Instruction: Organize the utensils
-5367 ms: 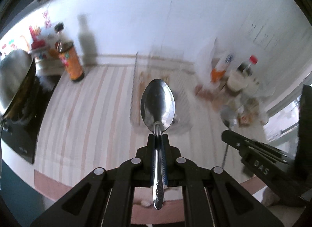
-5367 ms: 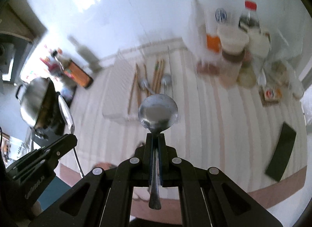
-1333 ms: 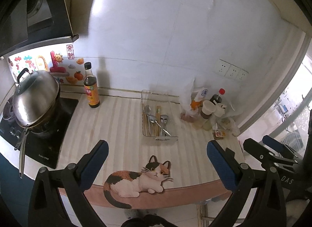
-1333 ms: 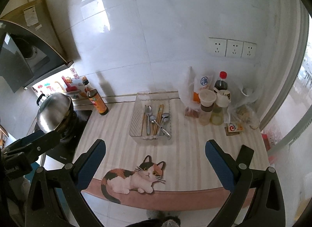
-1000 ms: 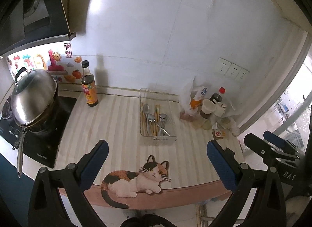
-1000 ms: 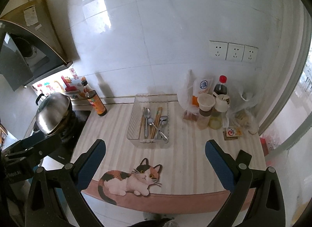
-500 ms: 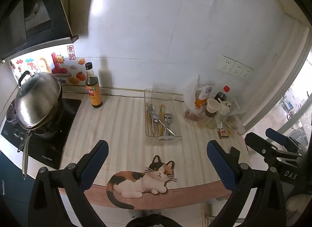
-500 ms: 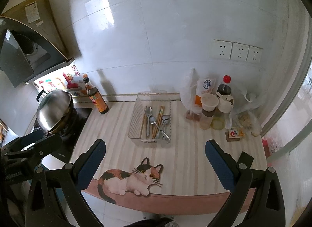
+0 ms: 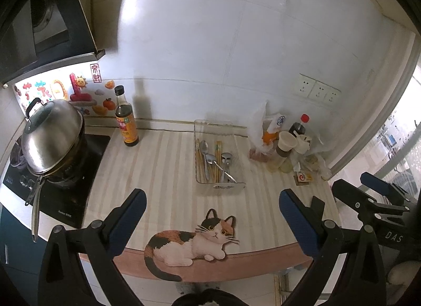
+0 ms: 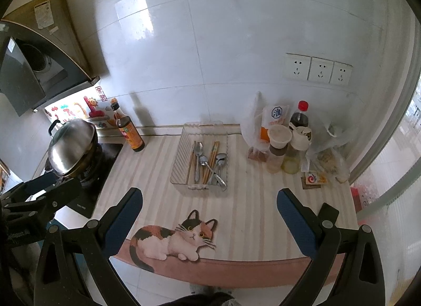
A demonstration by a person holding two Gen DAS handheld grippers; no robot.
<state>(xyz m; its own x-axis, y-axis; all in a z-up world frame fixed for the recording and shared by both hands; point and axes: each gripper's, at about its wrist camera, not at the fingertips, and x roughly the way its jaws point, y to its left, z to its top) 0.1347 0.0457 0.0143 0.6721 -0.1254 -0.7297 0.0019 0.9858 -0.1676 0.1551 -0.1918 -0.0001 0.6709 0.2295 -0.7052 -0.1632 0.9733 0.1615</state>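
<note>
A clear plastic tray point(image 9: 201, 127) point(image 10: 181, 153) sits at the back middle of the striped counter. Inside it lie three metal spoons point(image 9: 204, 148) point(image 10: 198, 151) and several wooden chopsticks point(image 9: 217, 158) point(image 10: 212, 156). My left gripper point(image 9: 211, 197) is open, held high and well back from the counter's front edge, with nothing between its blue pads point(image 9: 127, 216). My right gripper point(image 10: 209, 197) is open and empty too, at about the same height. Each gripper also shows at the edge of the other's view.
A lidded steel pot point(image 9: 51, 137) stands on a black cooktop point(image 9: 65, 190) at left. A brown sauce bottle point(image 9: 126, 119) stands near the wall. Bottles, cups and plastic bags point(image 10: 286, 137) crowd the right back. A cat picture point(image 10: 173, 240) marks the mat's front edge.
About five seconds ago each gripper was shut on a spoon over the tray; now both are open and empty and the spoons lie in the tray. Both grippers have pulled back and up.
</note>
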